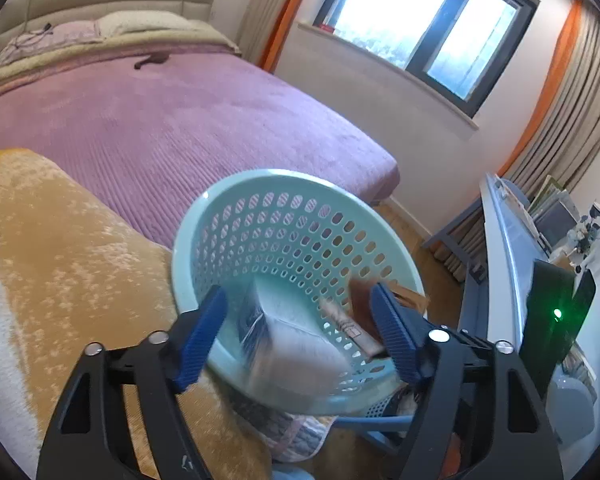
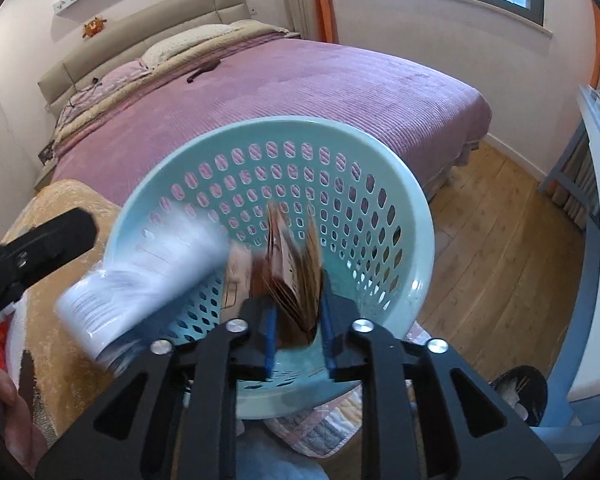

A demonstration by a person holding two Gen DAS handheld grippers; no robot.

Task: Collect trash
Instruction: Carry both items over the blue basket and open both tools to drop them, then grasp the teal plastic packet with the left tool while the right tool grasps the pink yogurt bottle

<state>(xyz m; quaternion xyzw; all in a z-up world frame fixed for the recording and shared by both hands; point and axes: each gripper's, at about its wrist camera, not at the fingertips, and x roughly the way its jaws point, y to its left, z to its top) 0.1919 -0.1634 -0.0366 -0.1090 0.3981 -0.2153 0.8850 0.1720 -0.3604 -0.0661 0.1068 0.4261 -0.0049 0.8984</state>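
A pale teal perforated basket (image 1: 300,216) (image 2: 380,184) lies tilted toward me at the foot of the bed. My left gripper (image 1: 300,340) is open, and a blurred white box (image 1: 288,344) (image 2: 140,272) falls between its fingers into the basket. My right gripper (image 2: 298,332) is shut on a crumpled brown paper package (image 2: 296,264), held over the basket's mouth; the package also shows in the left wrist view (image 1: 364,300). The left gripper's black body (image 2: 40,248) shows at the left of the right wrist view.
A bed with a purple cover (image 1: 160,120) lies behind the basket. An orange plush blanket (image 1: 68,264) is to the left. A white desk (image 1: 508,264) with clutter stands on the right over a wooden floor (image 2: 500,272). A dark bin (image 2: 520,392) sits at lower right.
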